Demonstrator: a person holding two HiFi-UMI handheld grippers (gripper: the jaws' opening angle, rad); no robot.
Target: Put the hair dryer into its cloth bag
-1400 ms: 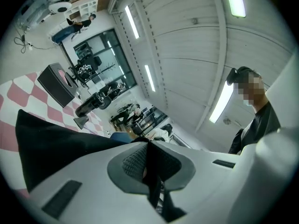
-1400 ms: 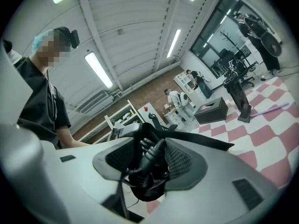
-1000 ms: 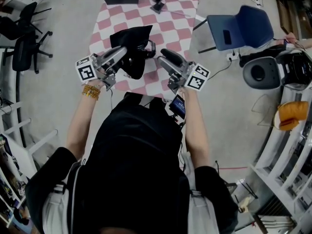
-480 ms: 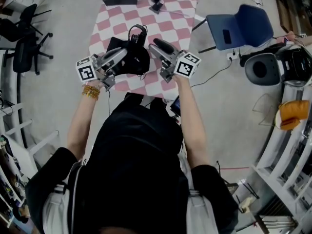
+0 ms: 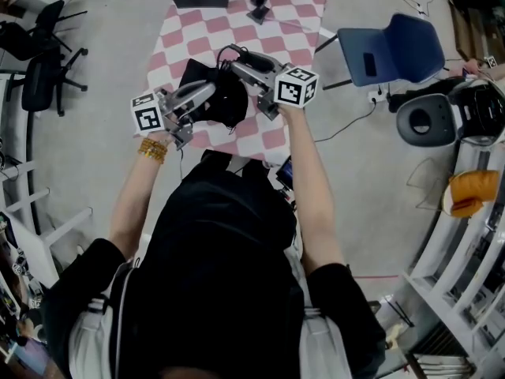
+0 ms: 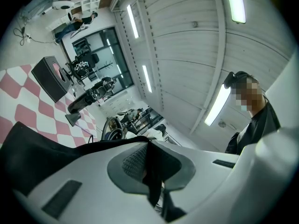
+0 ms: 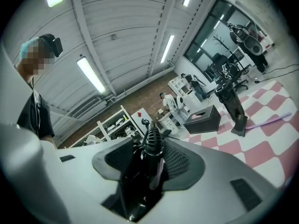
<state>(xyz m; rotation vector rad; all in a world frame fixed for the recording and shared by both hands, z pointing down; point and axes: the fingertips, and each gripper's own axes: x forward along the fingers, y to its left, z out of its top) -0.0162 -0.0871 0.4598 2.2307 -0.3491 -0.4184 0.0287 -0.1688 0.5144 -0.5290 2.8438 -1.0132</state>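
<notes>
The left hand-held gripper (image 6: 148, 161) was clamped narrow on a fold of the black cloth bag (image 5: 223, 105), holding it up over the near left part of the checked worktop (image 5: 293, 13).

The right hand-held gripper (image 7: 149, 162) had the hair dryer (image 7: 140, 185) by its handle end, the ribbed cord collar sticking out past the pads. Its jaws were easing open, with the handle between them. In the head view the dryer sat just right of the bag, close against it. How far it was inside the bag, I couldn't tell.

The dryer looked rigid, glossy and top-heavy, so a loose pinch could let it swing or slip. The handle just below the cord collar was the sensible place to hold it.

The bag looked light and limp. It would sag shut unless it was held by the rim, right at the mouth. The trailing cord looped up towards the far side and could snag on the bag's edge.
</notes>
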